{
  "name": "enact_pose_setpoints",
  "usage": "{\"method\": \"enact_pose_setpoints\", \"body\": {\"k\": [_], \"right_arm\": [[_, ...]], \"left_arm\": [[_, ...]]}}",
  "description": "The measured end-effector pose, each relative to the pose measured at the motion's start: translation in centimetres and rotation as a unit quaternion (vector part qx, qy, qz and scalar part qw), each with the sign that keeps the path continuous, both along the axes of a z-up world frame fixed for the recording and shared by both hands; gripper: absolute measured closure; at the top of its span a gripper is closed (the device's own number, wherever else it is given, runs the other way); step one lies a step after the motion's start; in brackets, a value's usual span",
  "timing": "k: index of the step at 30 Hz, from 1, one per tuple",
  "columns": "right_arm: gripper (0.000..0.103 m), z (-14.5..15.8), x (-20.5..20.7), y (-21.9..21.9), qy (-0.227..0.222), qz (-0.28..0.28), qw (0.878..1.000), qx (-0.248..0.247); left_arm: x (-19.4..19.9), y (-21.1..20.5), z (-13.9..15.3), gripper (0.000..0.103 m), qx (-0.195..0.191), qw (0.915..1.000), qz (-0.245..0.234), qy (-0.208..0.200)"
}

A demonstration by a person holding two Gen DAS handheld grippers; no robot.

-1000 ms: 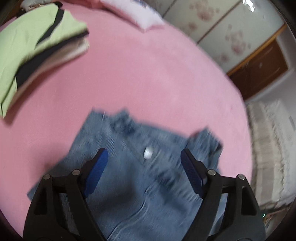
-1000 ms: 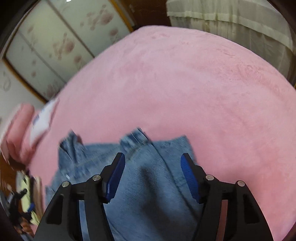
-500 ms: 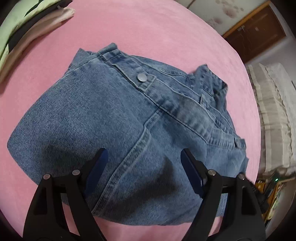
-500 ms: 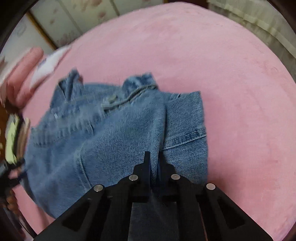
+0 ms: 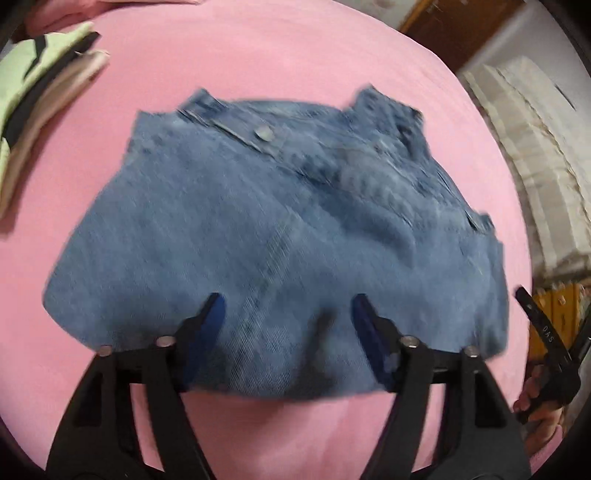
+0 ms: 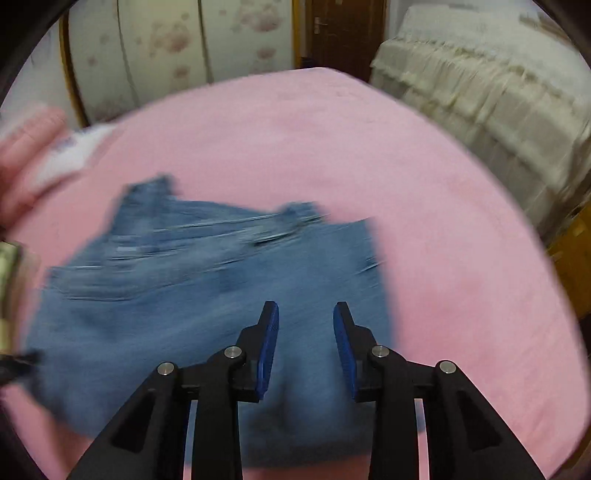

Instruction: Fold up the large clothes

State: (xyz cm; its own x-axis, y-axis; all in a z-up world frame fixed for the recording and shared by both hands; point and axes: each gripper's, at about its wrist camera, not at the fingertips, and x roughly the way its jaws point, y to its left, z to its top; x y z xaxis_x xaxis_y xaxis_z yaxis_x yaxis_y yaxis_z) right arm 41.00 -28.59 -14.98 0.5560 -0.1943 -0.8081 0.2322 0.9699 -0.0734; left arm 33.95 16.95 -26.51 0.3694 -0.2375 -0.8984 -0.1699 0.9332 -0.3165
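A pair of folded blue jeans (image 5: 280,229) lies on the pink bed (image 5: 295,62), waistband and metal button (image 5: 263,132) on the far side. My left gripper (image 5: 288,314) is open over the near folded edge, holding nothing. In the right wrist view the jeans (image 6: 184,288) lie blurred ahead. My right gripper (image 6: 304,325) is open above their near right part, holding nothing. The right gripper's handle and the hand on it (image 5: 546,354) show at the right edge of the left wrist view.
A stack of folded clothes, light green on top (image 5: 33,85), lies at the bed's far left. A pillow (image 6: 70,151) sits at the far left. A cream ruffled cover (image 6: 480,74) is beyond the bed's right side. A wardrobe (image 6: 166,48) and a door (image 6: 340,33) stand behind.
My right gripper was shut on the jeans half a second ago and has let go and pulled back. My left gripper stayed open and moved to the near edge.
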Motion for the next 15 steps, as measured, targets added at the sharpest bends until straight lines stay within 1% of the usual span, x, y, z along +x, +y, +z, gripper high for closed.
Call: {"method": "enact_pose_setpoints", "body": {"k": [1,2,4,5,6,8,10,11,12,13,14,15], "right_arm": [[0.072,-0.1,-0.9,1.3,-0.002,0.016,0.999,0.041],[0.072,-0.5,-1.8,2.7,-0.003,0.03,0.997,0.075],[0.083,-2.1,-2.8,5.8,0.002,0.054,0.991,0.124],[0.09,-3.2,-3.1,7.4,0.015,0.061,0.988,0.141],[0.095,-4.3,-3.4,8.9,0.03,0.071,0.984,0.16],[0.098,-6.2,-4.1,11.4,0.038,0.094,0.975,0.195],[0.099,-8.1,-4.1,13.0,0.051,0.1,0.968,0.224],[0.099,-9.0,-4.2,13.5,0.06,0.099,0.966,0.232],[0.101,-10.1,-4.0,14.1,0.074,0.097,0.964,0.236],[0.101,-10.9,-3.9,14.2,0.082,0.096,0.964,0.234],[0.102,-11.3,-3.7,14.0,0.083,0.099,0.964,0.233],[0.103,-11.4,-3.5,13.8,0.082,0.104,0.964,0.23]], "left_arm": [[-0.5,-0.3,-0.1,0.052,-0.008,0.9999,-0.011,0.003],[-1.0,-0.8,-0.3,0.055,-0.017,0.9995,-0.026,0.005],[-1.9,-1.9,-0.8,0.067,-0.03,0.998,-0.056,0.008],[-2.2,-2.4,-1.1,0.069,-0.032,0.9973,-0.065,0.01],[-2.3,-3.0,-1.5,0.075,-0.036,0.9966,-0.073,0.013],[-2.3,-3.9,-2.5,0.076,-0.052,0.9945,-0.086,0.031],[-2.2,-4.5,-3.3,0.078,-0.04,0.9943,-0.09,0.042],[-2.0,-4.7,-3.8,0.078,-0.023,0.9942,-0.091,0.051],[-2.0,-4.7,-4.0,0.083,-0.014,0.9943,-0.091,0.054],[-1.9,-4.6,-4.1,0.09,-0.002,0.9947,-0.088,0.054],[-1.9,-4.4,-4.1,0.095,0.015,0.9952,-0.082,0.051],[-1.9,-3.8,-3.9,0.102,0.037,0.9955,-0.075,0.044]]}}
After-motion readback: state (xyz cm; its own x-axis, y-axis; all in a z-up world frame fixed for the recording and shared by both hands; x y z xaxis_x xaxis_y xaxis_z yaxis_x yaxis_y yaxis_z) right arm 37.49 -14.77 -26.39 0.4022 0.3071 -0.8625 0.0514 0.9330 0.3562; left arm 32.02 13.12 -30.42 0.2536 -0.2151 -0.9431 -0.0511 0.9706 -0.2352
